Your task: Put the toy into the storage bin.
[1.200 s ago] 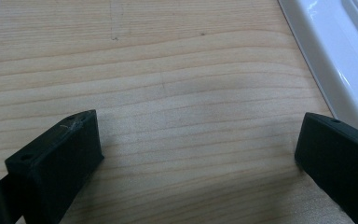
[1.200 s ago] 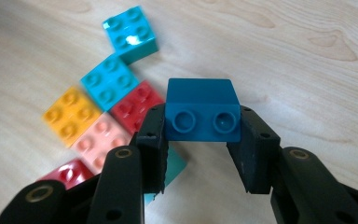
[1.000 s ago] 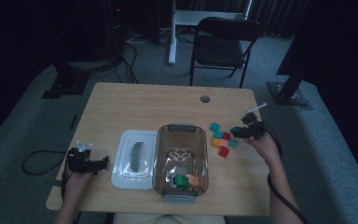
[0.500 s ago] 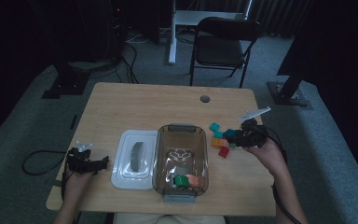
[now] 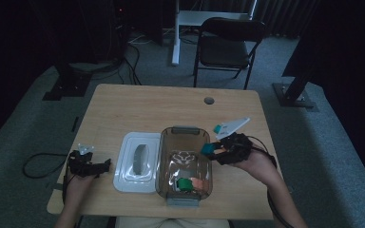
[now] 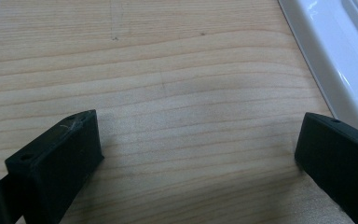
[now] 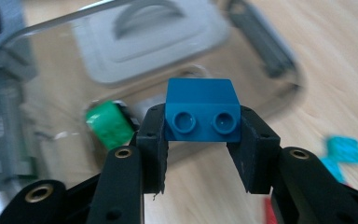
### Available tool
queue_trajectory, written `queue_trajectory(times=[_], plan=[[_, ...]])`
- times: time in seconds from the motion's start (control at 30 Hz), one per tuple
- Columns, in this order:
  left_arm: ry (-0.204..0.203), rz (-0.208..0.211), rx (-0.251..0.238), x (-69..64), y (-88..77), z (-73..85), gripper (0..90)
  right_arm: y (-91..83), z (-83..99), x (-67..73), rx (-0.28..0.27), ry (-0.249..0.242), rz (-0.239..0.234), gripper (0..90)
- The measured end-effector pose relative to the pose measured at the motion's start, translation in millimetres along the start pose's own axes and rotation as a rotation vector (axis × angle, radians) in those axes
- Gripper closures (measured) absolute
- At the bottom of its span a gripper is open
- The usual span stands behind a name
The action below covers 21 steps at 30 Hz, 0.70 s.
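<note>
The right gripper pinched a blue two-stud brick between its jaws, held just above the clear container — a green brick lay inside. The left gripper rested spread on the table.

Lid on table, left of bin; blocks in bin; right gripper with block at bin's right edge.

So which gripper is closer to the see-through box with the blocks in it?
The right gripper, holding a blue block, sits at the clear box right rim. The left gripper rests past the white lid.
</note>
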<state>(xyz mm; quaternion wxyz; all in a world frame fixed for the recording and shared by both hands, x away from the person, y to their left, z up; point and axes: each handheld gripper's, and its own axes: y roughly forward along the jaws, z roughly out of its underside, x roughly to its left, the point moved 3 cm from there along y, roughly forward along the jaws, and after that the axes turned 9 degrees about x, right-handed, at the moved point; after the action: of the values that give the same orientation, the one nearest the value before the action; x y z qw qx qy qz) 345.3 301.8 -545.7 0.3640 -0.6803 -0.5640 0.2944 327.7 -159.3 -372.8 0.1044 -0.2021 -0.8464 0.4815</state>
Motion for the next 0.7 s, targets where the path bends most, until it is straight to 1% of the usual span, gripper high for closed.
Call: queue_trajectory(times=[0.07, 0.1, 0.13, 0.17, 0.2, 0.23, 0.27, 0.33, 0.43, 0.5, 0.57, 0.6, 0.63, 0.67, 0.7], plan=[[-0.001, 0.0, -0.002, -0.1, 0.1, 0.0, 0.9, 8.0, -6.2, 8.8, 0.016, -0.035, -0.018, 58.5], [-0.001, 0.0, -0.002, -0.1, 0.1, 0.0, 0.9, 14.0, -9.6, 14.5, 0.026, -0.053, -0.042, 58.6], [-0.001, 0.0, -0.002, -0.1, 0.1, 0.0, 0.9, 14.0, -9.6, 14.5, 0.026, -0.053, -0.042, 58.6], [0.0, 0.0, -0.001, 0.0, 0.1, 0.0, 0.9, 24.1, -13.5, 23.5, 0.053, -0.095, -0.069, 58.5], [0.0, 0.0, -0.001, 0.0, 0.1, 0.0, 0.9, 28.1, -14.5, 26.5, 0.067, -0.112, -0.076, 58.5], [-0.001, 0.0, -0.002, -0.1, 0.1, 0.0, 0.9, 34.1, -16.0, 31.0, 0.083, -0.136, -0.095, 58.5], [-0.001, 0.0, -0.002, 0.0, 0.1, 0.0, 0.9, 37.6, -16.9, 33.2, 0.087, -0.144, -0.107, 58.5], [-0.001, 0.0, -0.002, 0.0, 0.1, 0.0, 0.9, 46.0, -18.8, 38.5, 0.111, -0.167, -0.113, 58.5], [-0.001, 0.0, -0.002, 0.0, 0.1, 0.0, 0.9, 56.6, -21.3, 46.1, 0.141, -0.193, -0.148, 58.5], [-0.001, 0.0, -0.002, 0.0, 0.1, 0.0, 0.9, 65.8, -22.5, 53.7, 0.186, -0.224, -0.162, 58.5], [0.0, 0.0, -0.001, 0.0, 0.1, 0.0, 0.9, 72.7, -23.3, 59.0, 0.217, -0.251, -0.17, 58.5], [0.0, 0.0, -0.001, 0.0, 0.1, 0.0, 0.9, 75.8, -23.3, 61.5, 0.234, -0.259, -0.174, 58.5], [0.0, 0.0, -0.001, 0.0, 0.1, 0.0, 0.9, 75.8, -23.3, 61.5, 0.234, -0.259, -0.174, 58.5], [0.0, 0.0, -0.002, 0.0, 0.1, 0.0, 0.9, 80.5, -23.8, 64.2, 0.253, -0.265, -0.179, 58.5], [0.0, 0.0, -0.002, 0.0, 0.1, 0.0, 0.9, 80.5, -23.8, 64.2, 0.253, -0.265, -0.179, 58.5]])
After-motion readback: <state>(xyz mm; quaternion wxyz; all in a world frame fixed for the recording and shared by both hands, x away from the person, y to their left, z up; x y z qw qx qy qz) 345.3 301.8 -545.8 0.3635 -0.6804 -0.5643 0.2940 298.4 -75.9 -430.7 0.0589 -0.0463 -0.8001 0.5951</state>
